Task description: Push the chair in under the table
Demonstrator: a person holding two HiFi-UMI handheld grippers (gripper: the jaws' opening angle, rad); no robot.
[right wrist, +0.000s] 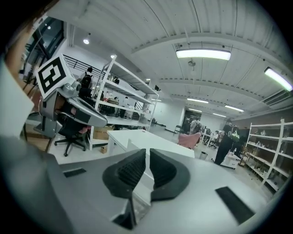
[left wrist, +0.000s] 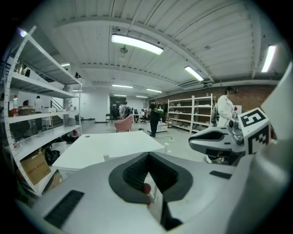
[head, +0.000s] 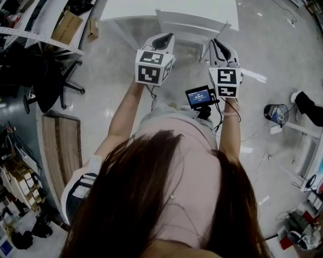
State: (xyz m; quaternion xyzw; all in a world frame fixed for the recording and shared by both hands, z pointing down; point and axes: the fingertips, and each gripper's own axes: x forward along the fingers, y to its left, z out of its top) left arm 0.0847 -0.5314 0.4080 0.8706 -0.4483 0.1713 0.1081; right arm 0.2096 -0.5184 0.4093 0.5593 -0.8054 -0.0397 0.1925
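The white table (head: 132,10) stands ahead of me at the top of the head view. A white chair (head: 194,24) sits at its near edge, its seat partly under the top. Both grippers are raised in front of me, short of the chair and touching nothing. My left gripper (head: 164,36) is shut with its tips together and nothing between them (left wrist: 147,155). My right gripper (head: 218,43) shows a narrow slit between its pads and holds nothing (right wrist: 147,151). The table (left wrist: 105,144) shows beyond the left jaws, and the table (right wrist: 151,139) also lies past the right jaws.
A black office chair (head: 50,85), a shelf rack with a cardboard box (head: 65,27) and a wooden pallet (head: 63,146) stand on the left. Cables and a blue device (head: 276,112) lie on the floor at right. People and a pink chair (left wrist: 123,123) are far beyond the table.
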